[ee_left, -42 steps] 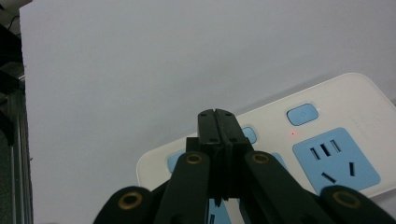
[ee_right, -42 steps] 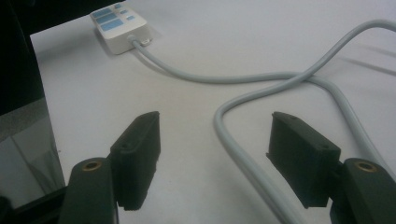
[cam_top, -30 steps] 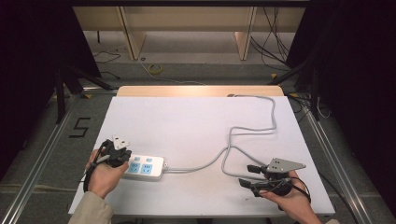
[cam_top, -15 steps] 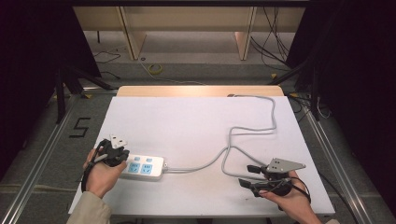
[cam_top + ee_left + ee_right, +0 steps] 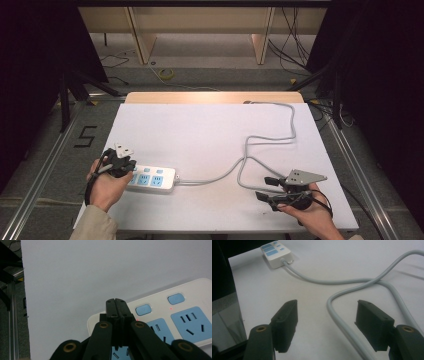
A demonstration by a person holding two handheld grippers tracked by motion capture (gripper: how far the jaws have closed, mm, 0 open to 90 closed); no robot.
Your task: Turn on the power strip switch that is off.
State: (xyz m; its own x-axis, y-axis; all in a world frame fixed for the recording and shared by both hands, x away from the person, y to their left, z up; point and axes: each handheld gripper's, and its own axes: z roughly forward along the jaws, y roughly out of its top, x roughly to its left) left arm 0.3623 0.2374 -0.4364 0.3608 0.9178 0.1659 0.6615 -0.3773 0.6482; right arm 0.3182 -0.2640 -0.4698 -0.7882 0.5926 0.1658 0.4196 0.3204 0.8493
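A white power strip [image 5: 152, 179] with blue sockets lies flat at the table's front left. Its grey cable [image 5: 245, 150] loops across the white table [image 5: 200, 125] to the far right edge. My left gripper [image 5: 121, 164] is shut with nothing between its jaws, above the strip's left end. In the left gripper view the closed tips [image 5: 116, 301] hover beside a blue button [image 5: 143, 309] on the strip [image 5: 190, 315]; I cannot tell if they touch. My right gripper [image 5: 262, 187] is open at the front right. A bend of the cable [image 5: 342, 320] runs between its jaws [image 5: 327, 322], untouched.
The tabletop is white with a wooden strip [image 5: 210, 97] along its far edge. Metal rails [image 5: 45, 170] run along both sides of the table. Loose cables [image 5: 165, 75] lie on the floor beyond it. The strip [image 5: 275, 252] sits far from the right gripper.
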